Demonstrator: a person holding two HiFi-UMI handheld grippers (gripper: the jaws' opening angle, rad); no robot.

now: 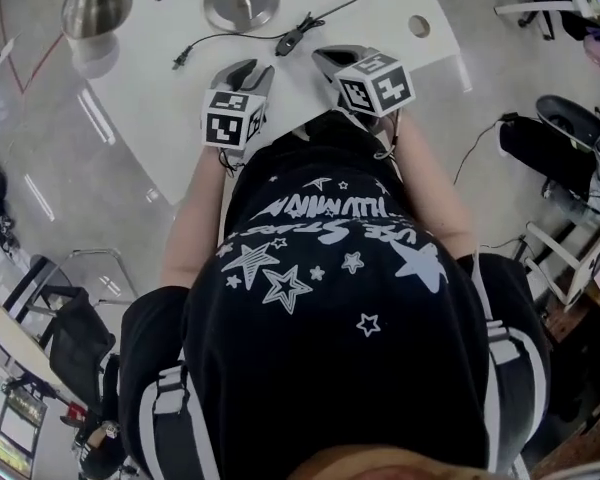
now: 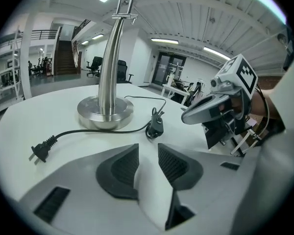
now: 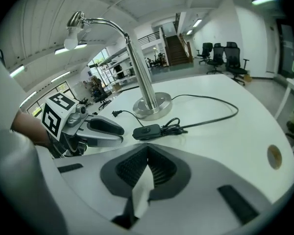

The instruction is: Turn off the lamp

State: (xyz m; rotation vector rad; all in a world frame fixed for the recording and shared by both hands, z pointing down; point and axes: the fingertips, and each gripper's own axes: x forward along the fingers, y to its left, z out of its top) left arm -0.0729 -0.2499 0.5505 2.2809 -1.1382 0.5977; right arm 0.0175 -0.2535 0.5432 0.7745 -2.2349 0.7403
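Left gripper point(image 2: 148, 153): jaws partly apart, empty. Right gripper point(image 3: 147, 153): jaws closed tip to tip, holding nothing. Inline switch point(image 3: 147, 131) lies on table point(image 3: 225, 146) just ahead of right gripper, untouched. Lamp point(image 3: 151, 105) stands beyond it. Plug point(image 2: 39, 151) lies loose, ahead-left of left gripper. Pressing switch likely remains. Bulb glow unclear.
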